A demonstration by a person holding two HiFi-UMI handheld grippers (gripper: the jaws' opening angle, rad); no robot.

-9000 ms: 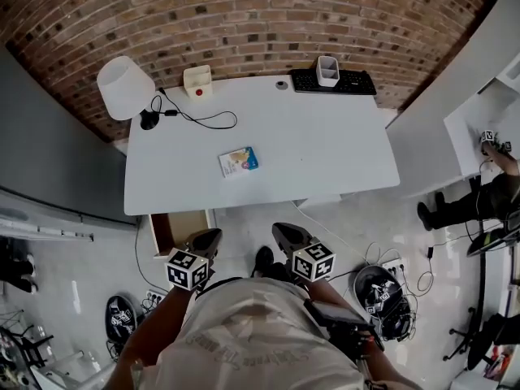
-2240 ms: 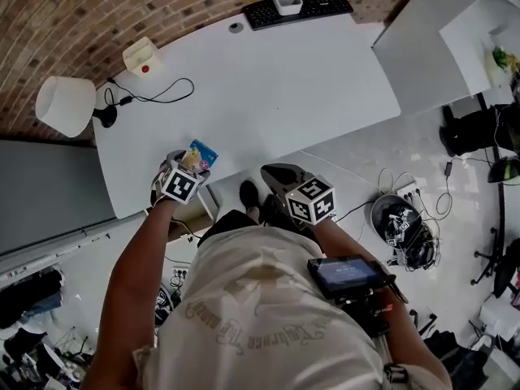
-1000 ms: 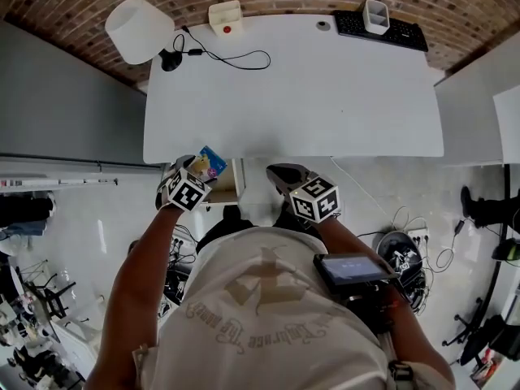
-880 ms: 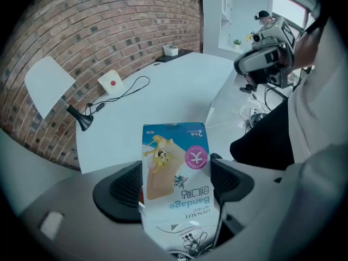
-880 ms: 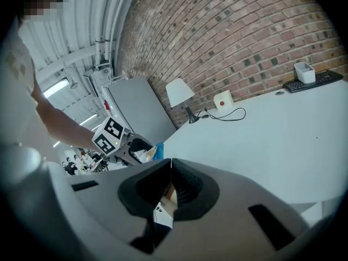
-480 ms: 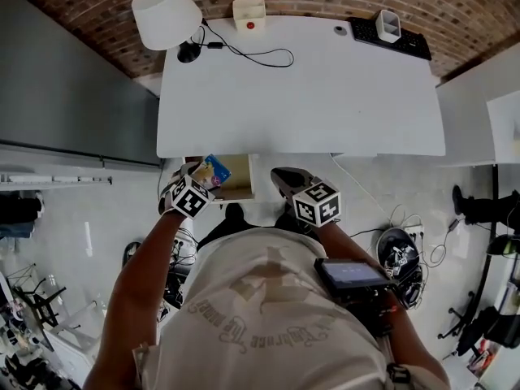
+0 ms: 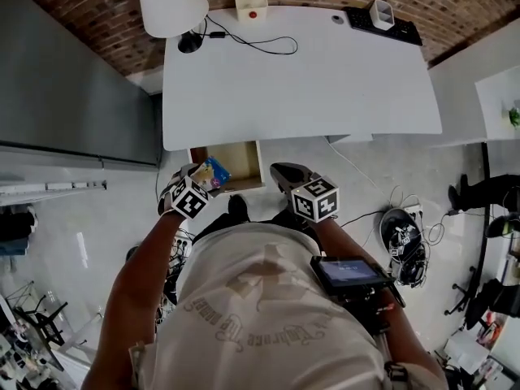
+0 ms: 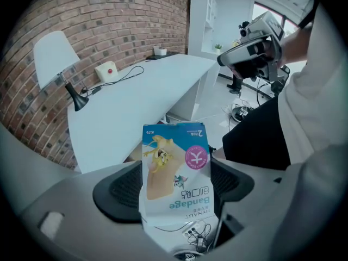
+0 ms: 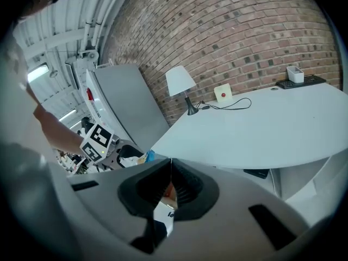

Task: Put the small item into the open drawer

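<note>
The small item is a blue and white bandage box point(image 7: 213, 172). My left gripper point(image 7: 199, 179) is shut on it, and in the head view it hangs over the front left part of the open wooden drawer point(image 7: 240, 159) under the white desk point(image 7: 301, 80). The left gripper view shows the box point(image 8: 175, 173) upright between the black pads point(image 8: 122, 188), with the desk point(image 8: 136, 99) beyond. My right gripper point(image 7: 281, 171) is shut and holds nothing, just right of the drawer. In the right gripper view its jaws point(image 9: 170, 163) meet, and the left gripper point(image 9: 100, 141) shows at the left.
On the desk's far edge stand a white lamp point(image 7: 171, 2), a cream box with a red button point(image 7: 251, 4), a black cable point(image 7: 252, 43) and a keyboard point(image 7: 382, 24). A grey cabinet point(image 7: 73, 80) stands left. Cables and a power strip point(image 7: 404, 238) lie on the floor at the right.
The box lay on the desk nine seconds ago; now my left gripper holds it. Over the last second the drawer has come further into view beneath it. The right gripper stays shut.
</note>
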